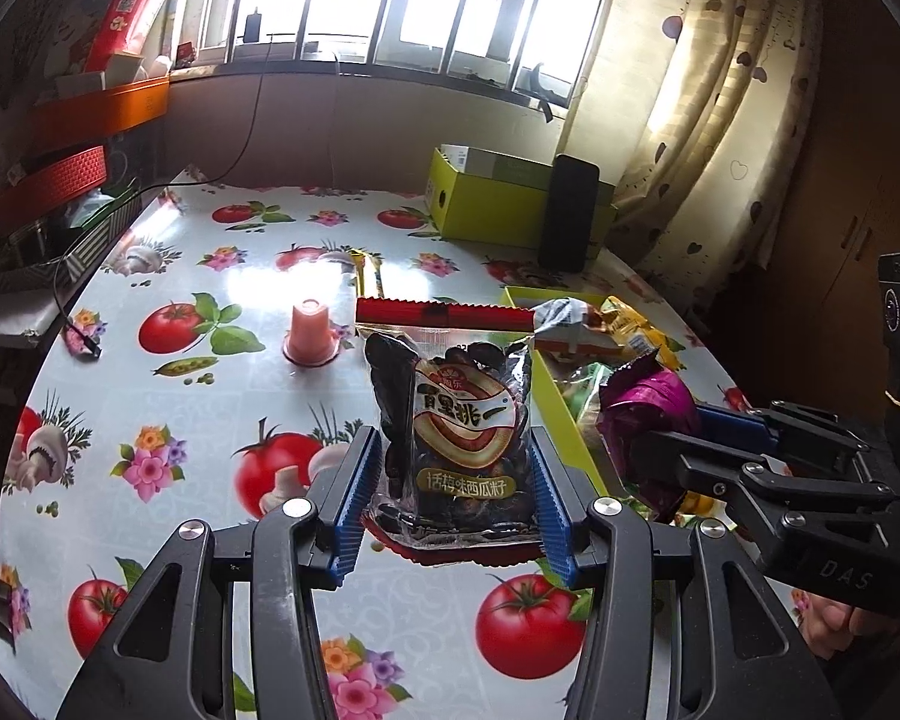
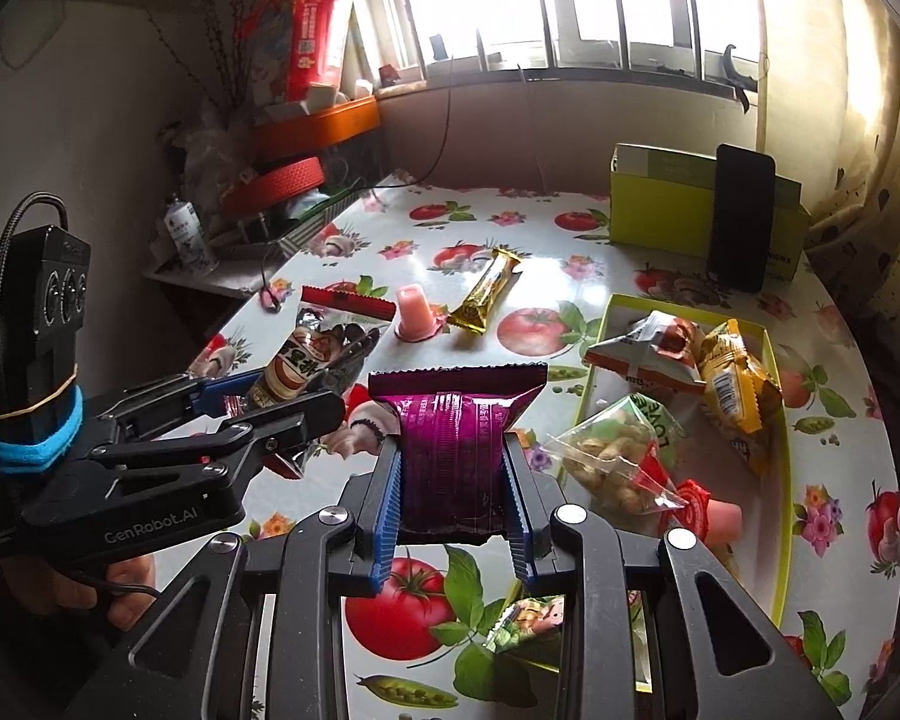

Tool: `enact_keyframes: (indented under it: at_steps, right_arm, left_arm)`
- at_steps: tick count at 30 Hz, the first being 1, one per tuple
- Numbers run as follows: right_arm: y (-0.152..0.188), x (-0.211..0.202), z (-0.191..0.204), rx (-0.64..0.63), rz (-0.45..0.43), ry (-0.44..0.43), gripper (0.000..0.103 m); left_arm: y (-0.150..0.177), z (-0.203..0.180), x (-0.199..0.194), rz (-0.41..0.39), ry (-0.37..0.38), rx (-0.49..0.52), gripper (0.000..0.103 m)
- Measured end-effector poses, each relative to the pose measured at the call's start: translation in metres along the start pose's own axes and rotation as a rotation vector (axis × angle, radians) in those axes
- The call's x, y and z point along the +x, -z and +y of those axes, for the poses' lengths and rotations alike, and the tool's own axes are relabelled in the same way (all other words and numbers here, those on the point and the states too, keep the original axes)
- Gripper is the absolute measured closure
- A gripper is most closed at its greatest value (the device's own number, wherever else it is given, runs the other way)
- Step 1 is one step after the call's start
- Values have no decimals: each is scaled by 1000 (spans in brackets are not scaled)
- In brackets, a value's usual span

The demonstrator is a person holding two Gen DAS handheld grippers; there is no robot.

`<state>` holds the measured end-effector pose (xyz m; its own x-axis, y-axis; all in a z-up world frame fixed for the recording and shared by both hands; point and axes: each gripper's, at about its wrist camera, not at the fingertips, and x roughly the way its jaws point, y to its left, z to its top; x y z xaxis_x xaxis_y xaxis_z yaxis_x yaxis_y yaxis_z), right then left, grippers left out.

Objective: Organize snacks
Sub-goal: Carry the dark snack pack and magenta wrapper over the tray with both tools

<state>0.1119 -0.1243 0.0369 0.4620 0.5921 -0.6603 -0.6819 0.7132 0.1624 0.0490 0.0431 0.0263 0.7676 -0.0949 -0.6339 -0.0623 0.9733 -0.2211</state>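
My left gripper [image 1: 453,468] is shut on a black bag of watermelon seeds [image 1: 456,420] with a red top strip, held above the table; both show in the right wrist view [image 2: 297,381] at left. My right gripper [image 2: 453,468] is shut on a purple foil snack pack [image 2: 453,444], held above the table beside the yellow-green tray [image 2: 780,480]; the pack also shows in the left wrist view [image 1: 642,402]. The tray holds a peanut bag [image 2: 612,456], a yellow pack [image 2: 735,390] and a white-and-red pack [image 2: 648,348]. A pink jelly cup [image 2: 413,312] and a gold bar [image 2: 489,291] lie on the table.
A tomato-print cloth covers the table [image 1: 210,372]. A yellow-green box [image 2: 660,204] with a black phone [image 2: 741,216] leaning on it stands at the back right. Cluttered shelves with orange and red boxes [image 2: 312,126] are at the left. A green packet [image 2: 528,618] lies below my right gripper.
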Motion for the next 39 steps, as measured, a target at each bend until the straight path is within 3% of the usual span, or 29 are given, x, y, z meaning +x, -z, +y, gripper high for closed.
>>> enact_keyframes:
  at_steps: [39]
  right_arm:
    - [14,-26,-58,106,-31,72,75]
  left_arm:
    - [-5,-64,33,65,99,106,54]
